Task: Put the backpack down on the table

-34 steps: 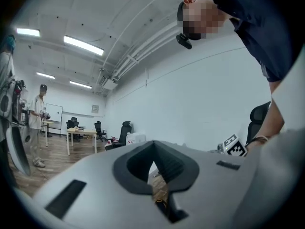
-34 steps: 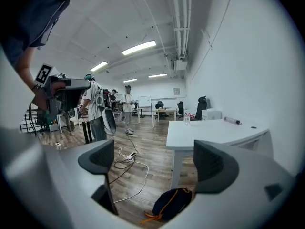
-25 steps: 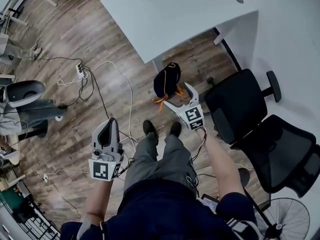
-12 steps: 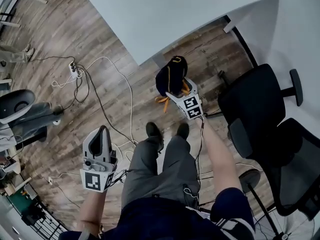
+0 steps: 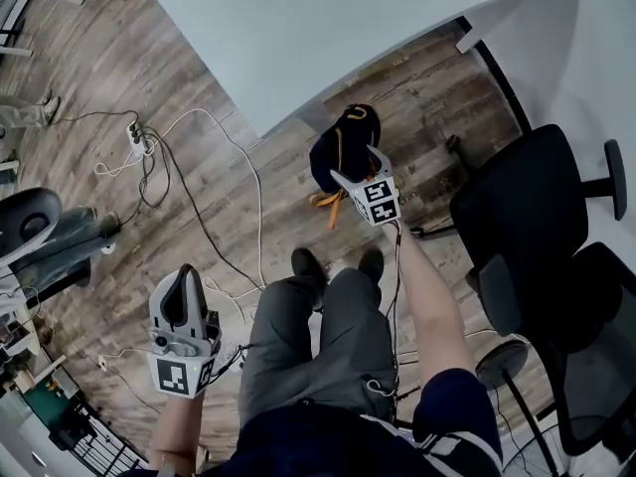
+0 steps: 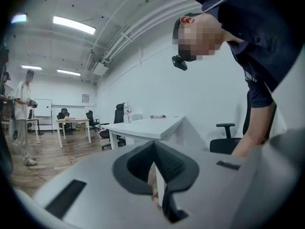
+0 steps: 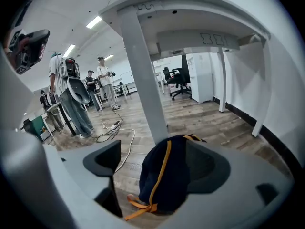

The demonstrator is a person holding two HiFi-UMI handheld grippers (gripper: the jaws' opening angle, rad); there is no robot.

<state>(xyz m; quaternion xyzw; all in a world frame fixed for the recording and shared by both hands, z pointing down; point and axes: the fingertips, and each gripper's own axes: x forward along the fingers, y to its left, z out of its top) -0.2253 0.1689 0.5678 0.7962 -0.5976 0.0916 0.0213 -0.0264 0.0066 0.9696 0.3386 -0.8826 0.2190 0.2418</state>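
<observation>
Bright, even overhead light (fisheye-warped, dark corners)

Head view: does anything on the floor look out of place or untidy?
The backpack slumps on the floor by the table leg, not on top. Loose cables and a power strip sprawl to its left.

The right gripper (image 5: 356,170) has been lowered and moved farther out to the backpack (image 5: 336,152), which is now flanked by its closing jaws rather than lying beyond them. The left gripper (image 5: 183,282) has been lowered and drawn nearer.
</observation>
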